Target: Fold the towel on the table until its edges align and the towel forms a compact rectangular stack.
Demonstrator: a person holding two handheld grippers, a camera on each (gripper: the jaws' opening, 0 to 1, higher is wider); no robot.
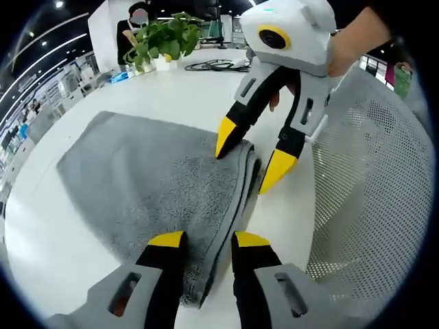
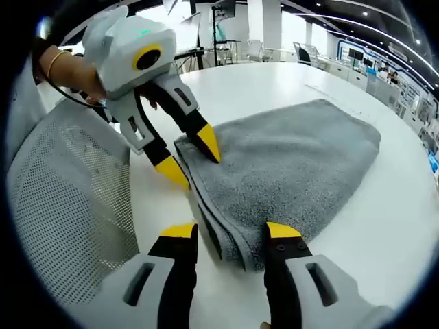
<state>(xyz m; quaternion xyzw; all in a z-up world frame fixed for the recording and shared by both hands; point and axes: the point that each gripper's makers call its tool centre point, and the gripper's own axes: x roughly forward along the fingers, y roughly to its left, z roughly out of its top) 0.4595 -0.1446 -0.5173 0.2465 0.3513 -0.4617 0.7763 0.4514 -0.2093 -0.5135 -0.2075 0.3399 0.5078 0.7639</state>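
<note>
Left hand-held gripper (image 1: pixel 209 240) and right hand-held gripper (image 2: pixel 232 231), jaws parted, straddle the soft, limp towel's (image 2: pixel 288 161) folded edge, the likeliest hold.

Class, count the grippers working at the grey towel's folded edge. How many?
2: the left gripper straddles one end of the towel, the right gripper the other end; both open.
</note>
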